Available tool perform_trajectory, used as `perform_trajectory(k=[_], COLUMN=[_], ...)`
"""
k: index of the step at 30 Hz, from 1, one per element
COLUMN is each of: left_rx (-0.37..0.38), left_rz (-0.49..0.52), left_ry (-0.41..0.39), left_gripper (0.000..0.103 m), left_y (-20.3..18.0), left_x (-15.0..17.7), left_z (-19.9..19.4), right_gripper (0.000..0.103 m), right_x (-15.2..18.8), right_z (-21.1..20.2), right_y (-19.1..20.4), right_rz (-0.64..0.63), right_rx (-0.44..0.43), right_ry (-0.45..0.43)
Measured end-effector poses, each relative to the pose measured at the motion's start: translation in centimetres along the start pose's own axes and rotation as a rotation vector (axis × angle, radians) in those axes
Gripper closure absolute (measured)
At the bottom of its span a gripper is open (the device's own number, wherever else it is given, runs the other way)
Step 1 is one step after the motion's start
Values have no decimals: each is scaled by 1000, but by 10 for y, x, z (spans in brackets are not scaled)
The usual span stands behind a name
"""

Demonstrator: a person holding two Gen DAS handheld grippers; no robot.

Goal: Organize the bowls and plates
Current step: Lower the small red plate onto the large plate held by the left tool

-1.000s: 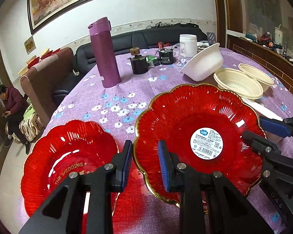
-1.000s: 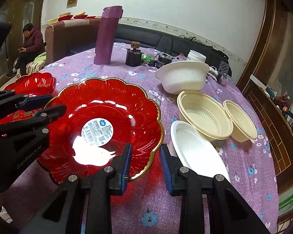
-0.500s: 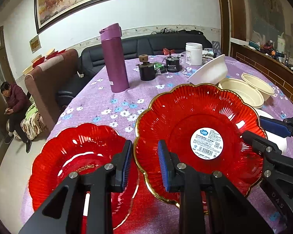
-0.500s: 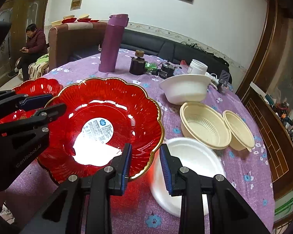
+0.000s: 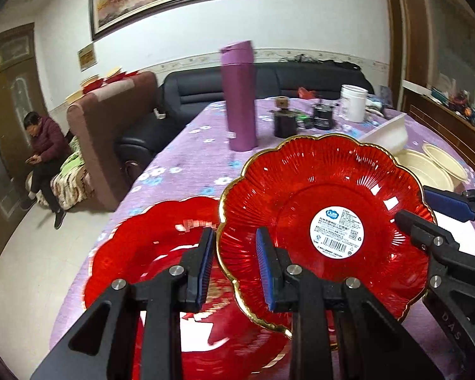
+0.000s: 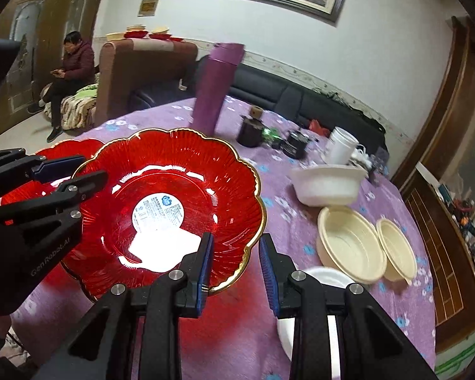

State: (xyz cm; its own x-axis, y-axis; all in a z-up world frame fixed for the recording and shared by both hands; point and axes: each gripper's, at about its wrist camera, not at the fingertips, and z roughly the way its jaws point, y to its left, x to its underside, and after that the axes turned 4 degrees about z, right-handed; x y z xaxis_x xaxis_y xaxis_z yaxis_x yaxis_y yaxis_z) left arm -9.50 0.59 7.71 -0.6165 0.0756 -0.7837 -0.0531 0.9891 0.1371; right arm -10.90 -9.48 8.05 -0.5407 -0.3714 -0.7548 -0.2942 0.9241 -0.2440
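Left wrist: holds the gold-rimmed red plate [image 5: 316, 190] by its near-left rim in the left gripper [image 5: 234, 240], jaws narrowed onto the edge. Shows the right gripper [image 5: 418, 205] pinching the opposite rim. Carries it tilted, clear of the desk [image 5: 190, 158], overlapping a second red plate [image 5: 148, 253] lying below.

Right wrist: clamps the near rim in the right gripper [image 6: 234, 243], jaws narrow. Sees a white bowl [image 6: 327, 186] and two cream bowls [image 6: 348, 243] to the right.

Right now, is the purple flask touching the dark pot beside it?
Apart. Right wrist view shows bare tablecloth between the purple flask and the dark pot.
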Motion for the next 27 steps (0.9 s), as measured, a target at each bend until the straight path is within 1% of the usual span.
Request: perform_trajectory(k=[8,13,20,27], left_rx=[-57,-78,-95,-105], left_rz=[-70,-100,-116,-122], left_ry=[58,98,129,150], left_gripper=[78,78,78,78], left_y=[45,62,71,77], left_x=[17,25,31,34], left_z=[12,24,37,45], right_gripper=[71,71,71,71], right_x=[-16,-22,-22,-22], right_z=[22,36,57,65], right_y=[43,69,88,96], right_rz=[-68,-114,-150,-174], right_rx=[-63,-87,-107,-109], right_ry=[23,41,84,97])
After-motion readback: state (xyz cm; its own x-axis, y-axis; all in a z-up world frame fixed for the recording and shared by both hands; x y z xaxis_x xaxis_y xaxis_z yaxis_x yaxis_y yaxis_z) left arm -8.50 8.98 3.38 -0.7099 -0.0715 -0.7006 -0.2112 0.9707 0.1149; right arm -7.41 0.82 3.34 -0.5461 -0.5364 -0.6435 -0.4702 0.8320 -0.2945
